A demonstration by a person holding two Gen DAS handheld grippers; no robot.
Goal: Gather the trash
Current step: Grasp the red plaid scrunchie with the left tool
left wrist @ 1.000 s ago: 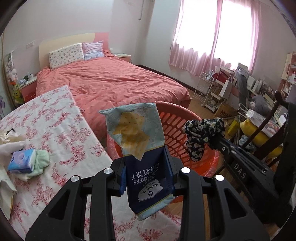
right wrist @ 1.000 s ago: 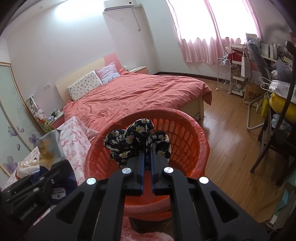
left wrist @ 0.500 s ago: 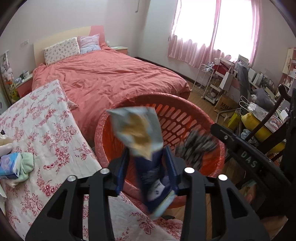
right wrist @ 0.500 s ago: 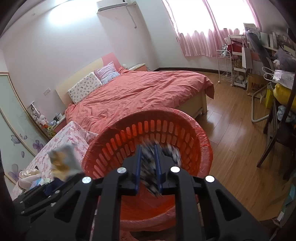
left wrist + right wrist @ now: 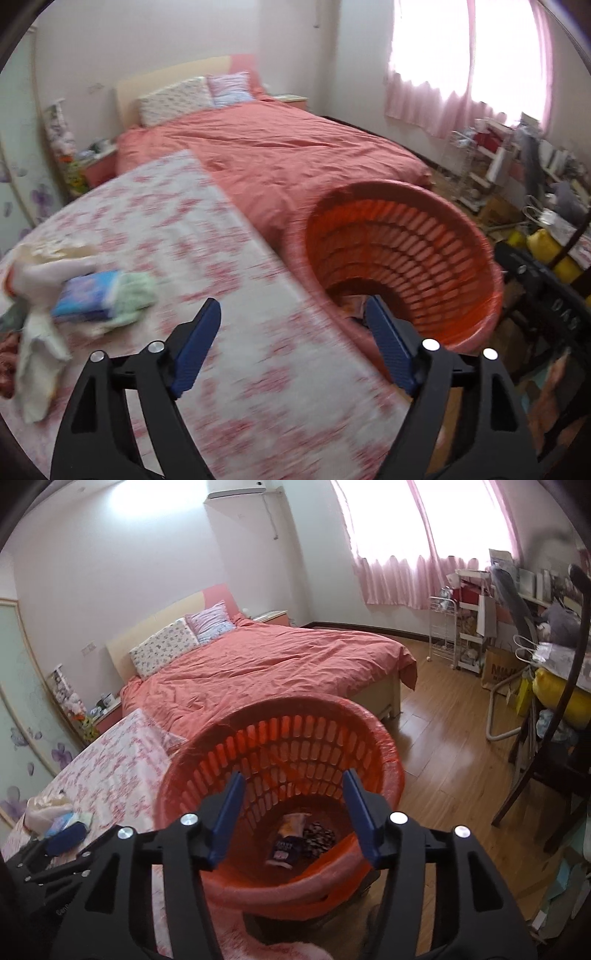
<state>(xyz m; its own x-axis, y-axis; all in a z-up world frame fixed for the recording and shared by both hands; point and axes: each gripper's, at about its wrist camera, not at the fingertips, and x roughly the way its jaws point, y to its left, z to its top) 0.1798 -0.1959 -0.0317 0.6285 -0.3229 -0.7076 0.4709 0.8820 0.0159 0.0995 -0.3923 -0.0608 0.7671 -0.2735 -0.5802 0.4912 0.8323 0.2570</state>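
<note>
A blue snack wrapper (image 5: 286, 843) and a dark flowered scrap (image 5: 319, 842) lay at the bottom of the orange basket (image 5: 384, 753), which stood against the table (image 5: 229, 295) edge. Both the right tongs (image 5: 293, 814) and the left tongs (image 5: 291, 347) were spread wide and empty. The drop looked complete; the next move likely called for reaching toward the tissue pack (image 5: 86, 295) and crumpled cloths (image 5: 37, 332) on the table. Nothing visibly blocked that reach; a red-covered bed (image 5: 273, 664) stood behind.

A cracker packet (image 5: 286, 840) and patterned cloth (image 5: 319, 843) are seen side by side in the basket (image 5: 280, 738); the table (image 5: 177, 236) lies to its left; the bed (image 5: 266, 664) behind.
</note>
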